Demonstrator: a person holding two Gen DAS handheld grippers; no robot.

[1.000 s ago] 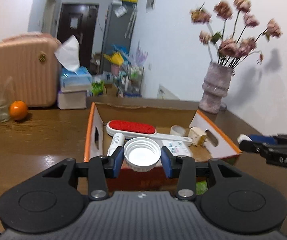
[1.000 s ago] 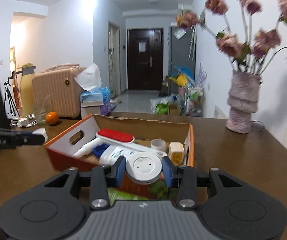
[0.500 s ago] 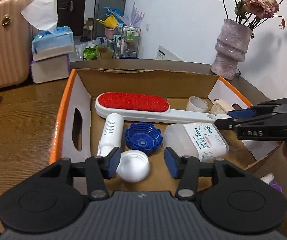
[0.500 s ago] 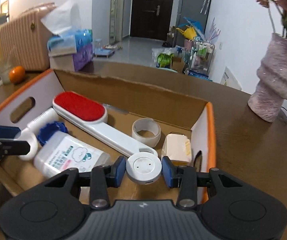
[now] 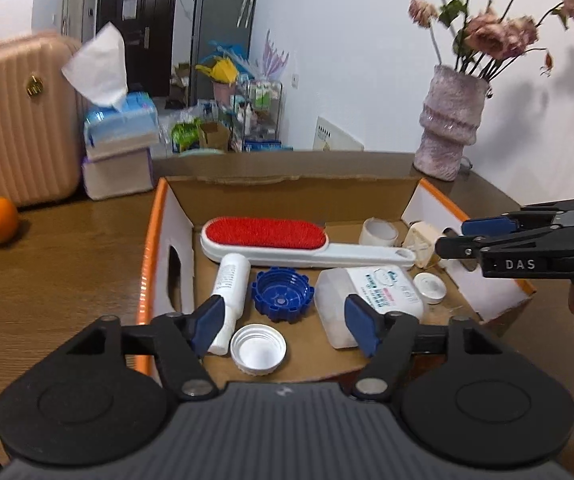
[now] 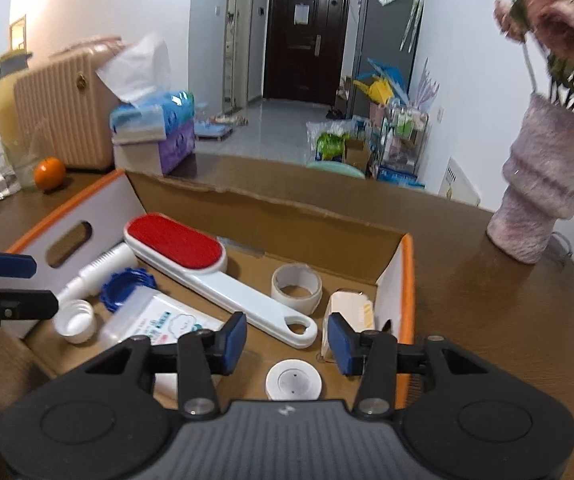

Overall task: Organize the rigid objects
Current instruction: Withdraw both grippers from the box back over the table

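Both caps [image 5: 258, 348] dropped, lying below spread jaws

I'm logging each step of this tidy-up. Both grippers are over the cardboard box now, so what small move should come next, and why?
Probably lift both away. The left gripper and right gripper stand open and empty; the white ribbed screw cap and white round disc lie free on the floor of the orange-rimmed cardboard box.

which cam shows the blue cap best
The left wrist view: the blue cap lies whole and open side up, just ahead of the fingers. In the right wrist view it is partly hidden behind the clear box.
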